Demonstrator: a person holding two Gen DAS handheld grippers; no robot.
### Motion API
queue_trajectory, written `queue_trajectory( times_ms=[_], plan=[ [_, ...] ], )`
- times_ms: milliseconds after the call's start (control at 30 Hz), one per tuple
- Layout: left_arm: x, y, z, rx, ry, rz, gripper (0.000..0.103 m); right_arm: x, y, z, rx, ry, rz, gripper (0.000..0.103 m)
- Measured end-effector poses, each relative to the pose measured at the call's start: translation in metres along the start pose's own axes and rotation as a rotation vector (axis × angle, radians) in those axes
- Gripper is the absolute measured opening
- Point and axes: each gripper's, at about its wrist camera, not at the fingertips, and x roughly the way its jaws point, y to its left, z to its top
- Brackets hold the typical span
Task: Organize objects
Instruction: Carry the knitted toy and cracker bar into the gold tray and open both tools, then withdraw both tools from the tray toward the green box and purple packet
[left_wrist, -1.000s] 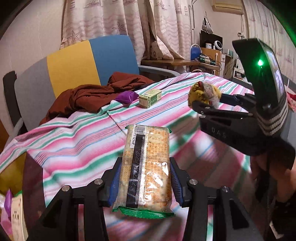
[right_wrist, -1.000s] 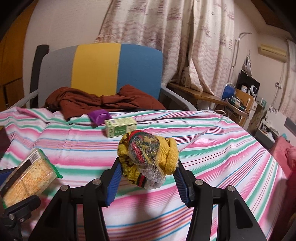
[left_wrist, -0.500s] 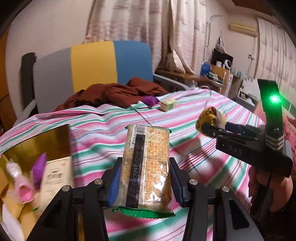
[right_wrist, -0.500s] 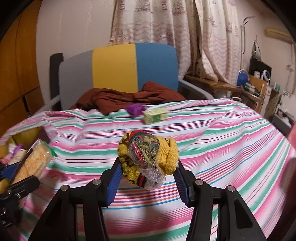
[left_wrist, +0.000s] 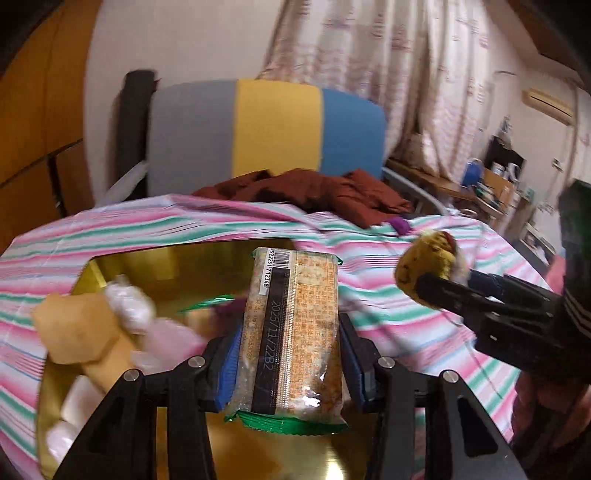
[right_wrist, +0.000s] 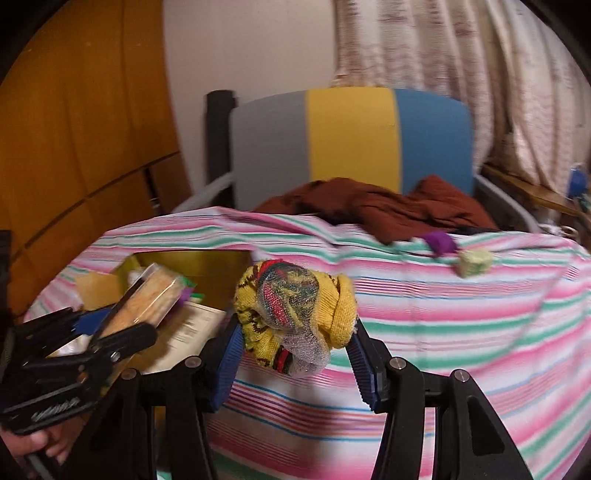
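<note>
My left gripper (left_wrist: 291, 365) is shut on a clear packet of crackers (left_wrist: 295, 325) with a green end seal, held lengthwise between the blue pads. It hangs over an open gold box (left_wrist: 173, 266) set in the striped cloth; the packet (right_wrist: 147, 299) also shows in the right wrist view. My right gripper (right_wrist: 295, 354) is shut on a balled yellow patterned sock (right_wrist: 295, 310). It sits to the right of the left gripper (right_wrist: 110, 325), above the cloth beside the box (right_wrist: 192, 258). From the left wrist view the sock (left_wrist: 424, 266) and right gripper (left_wrist: 439, 288) sit at the right.
The gold box holds a tan item (left_wrist: 77, 328), a pink-and-white wrapped thing (left_wrist: 147, 325) and a white carton (right_wrist: 192, 325). Farther back on the striped cloth (right_wrist: 443, 314) lie a small green box (right_wrist: 474, 262) and a purple item (right_wrist: 439, 242). Brown clothing (right_wrist: 388, 210) lies by a grey-yellow-blue chair (right_wrist: 351, 140).
Both grippers have swung left across the striped cloth with their loads. The gold box has come into view and now lies under the left gripper. Both grips are unchanged.
</note>
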Motion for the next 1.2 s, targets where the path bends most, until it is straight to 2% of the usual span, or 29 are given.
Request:
queue_trajectory(
  times_ms=[67, 233, 433, 467, 533, 600, 667, 733, 1000, 1200],
  plan=[
    [0.004, 0.023, 0.006, -0.043, 0.015, 0.024, 0.048, 0.013, 0.016, 0.008, -0.009, 0.021, 0.031, 0.055],
    [0.026, 0.067, 0.020, -0.119, 0.112, 0.041, 0.048, 0.039, 0.044, 0.023, -0.019, 0.069, 0.092, 0.055],
    [0.045, 0.091, 0.031, -0.172, 0.135, 0.043, 0.048, 0.080, 0.064, 0.033, 0.000, 0.143, 0.129, 0.058],
    [0.051, 0.093, 0.033, -0.183, 0.148, 0.038, 0.048, 0.086, 0.065, 0.034, 0.012, 0.152, 0.125, 0.059],
    [0.060, 0.098, 0.037, -0.211, 0.176, 0.055, 0.048, 0.090, 0.063, 0.036, 0.038, 0.144, 0.105, 0.072],
    [0.059, 0.099, 0.039, -0.219, 0.168, 0.054, 0.051, 0.084, 0.059, 0.036, 0.066, 0.115, 0.096, 0.081],
    [0.055, 0.099, 0.041, -0.224, 0.139, 0.052, 0.054, 0.074, 0.057, 0.034, 0.060, 0.087, 0.087, 0.081],
    [0.052, 0.100, 0.043, -0.239, 0.120, 0.050, 0.063, 0.068, 0.055, 0.033, 0.050, 0.070, 0.086, 0.081],
    [0.027, 0.109, 0.037, -0.359, 0.053, 0.097, 0.064, 0.051, 0.042, 0.023, 0.074, 0.051, 0.081, 0.081],
    [0.020, 0.094, 0.025, -0.352, 0.048, 0.101, 0.064, 0.047, 0.033, 0.014, 0.099, 0.059, 0.083, 0.082]
  ],
)
